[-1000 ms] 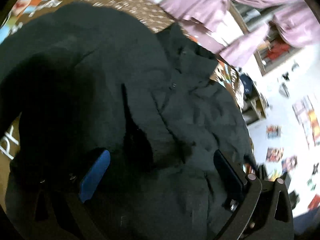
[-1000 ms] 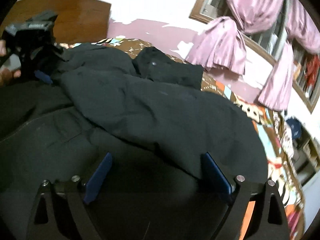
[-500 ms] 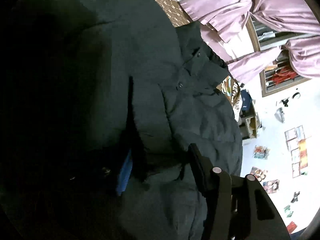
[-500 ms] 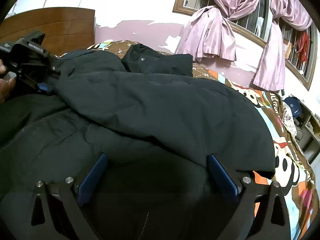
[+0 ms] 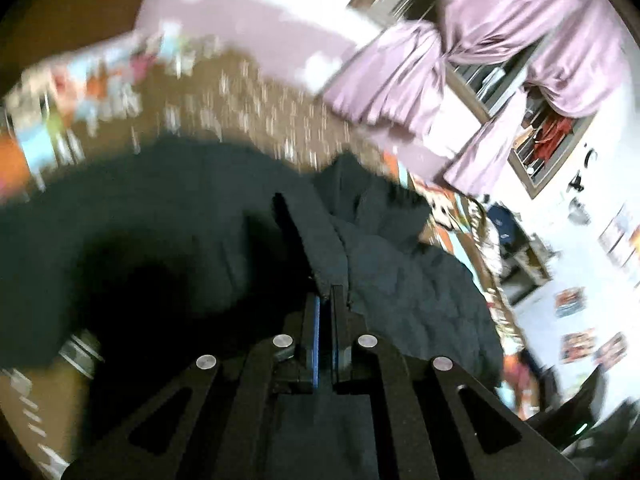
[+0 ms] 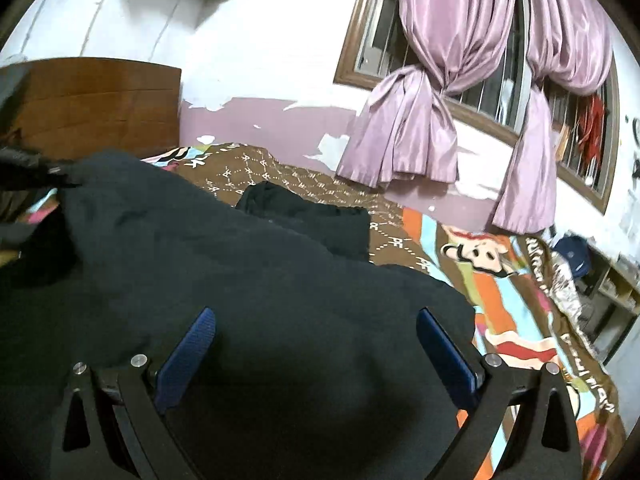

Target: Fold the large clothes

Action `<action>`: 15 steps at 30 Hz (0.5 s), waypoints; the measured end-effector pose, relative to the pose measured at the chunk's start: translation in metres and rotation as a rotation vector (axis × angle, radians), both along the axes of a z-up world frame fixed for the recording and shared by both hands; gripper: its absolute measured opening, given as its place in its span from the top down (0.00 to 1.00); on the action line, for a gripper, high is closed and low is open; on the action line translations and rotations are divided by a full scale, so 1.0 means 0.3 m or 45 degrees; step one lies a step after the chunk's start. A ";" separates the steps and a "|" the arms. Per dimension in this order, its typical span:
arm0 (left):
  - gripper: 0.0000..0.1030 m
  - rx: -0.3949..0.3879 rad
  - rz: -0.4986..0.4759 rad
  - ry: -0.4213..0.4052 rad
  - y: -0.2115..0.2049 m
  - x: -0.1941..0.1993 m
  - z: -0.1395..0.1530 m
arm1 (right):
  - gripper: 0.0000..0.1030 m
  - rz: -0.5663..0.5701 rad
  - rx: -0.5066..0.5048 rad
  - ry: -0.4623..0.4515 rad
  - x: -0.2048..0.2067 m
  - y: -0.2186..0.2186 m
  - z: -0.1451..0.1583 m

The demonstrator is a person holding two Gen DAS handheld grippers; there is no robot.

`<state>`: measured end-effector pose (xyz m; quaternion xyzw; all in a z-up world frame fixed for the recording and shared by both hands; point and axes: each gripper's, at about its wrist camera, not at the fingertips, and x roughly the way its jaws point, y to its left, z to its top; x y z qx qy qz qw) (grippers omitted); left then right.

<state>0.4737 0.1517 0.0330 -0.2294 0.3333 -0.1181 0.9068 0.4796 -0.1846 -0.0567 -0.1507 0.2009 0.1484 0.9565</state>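
Now left gripper pinched tight on black jacket fold; right gripper wide over jacket.

Pink curtains hang knotted beside a patterned bedspread and wooden headboard.

A bed with a brown, cartoon-patterned bedspread carries a dark padded jacket spread across it.

Large black padded jacket, rumpled, spread across patterned bed
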 end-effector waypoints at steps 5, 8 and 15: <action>0.98 0.275 0.050 -0.036 0.035 -0.045 0.058 | 0.02 -0.012 -0.056 0.272 0.193 0.114 -0.083; 0.98 0.364 0.034 0.112 0.040 -0.006 -0.062 | 0.00 -0.046 -0.166 0.519 0.303 0.165 -0.250; 0.97 0.389 -0.009 0.203 0.022 0.014 -0.240 | 0.00 -0.055 -0.234 0.444 0.267 0.174 -0.323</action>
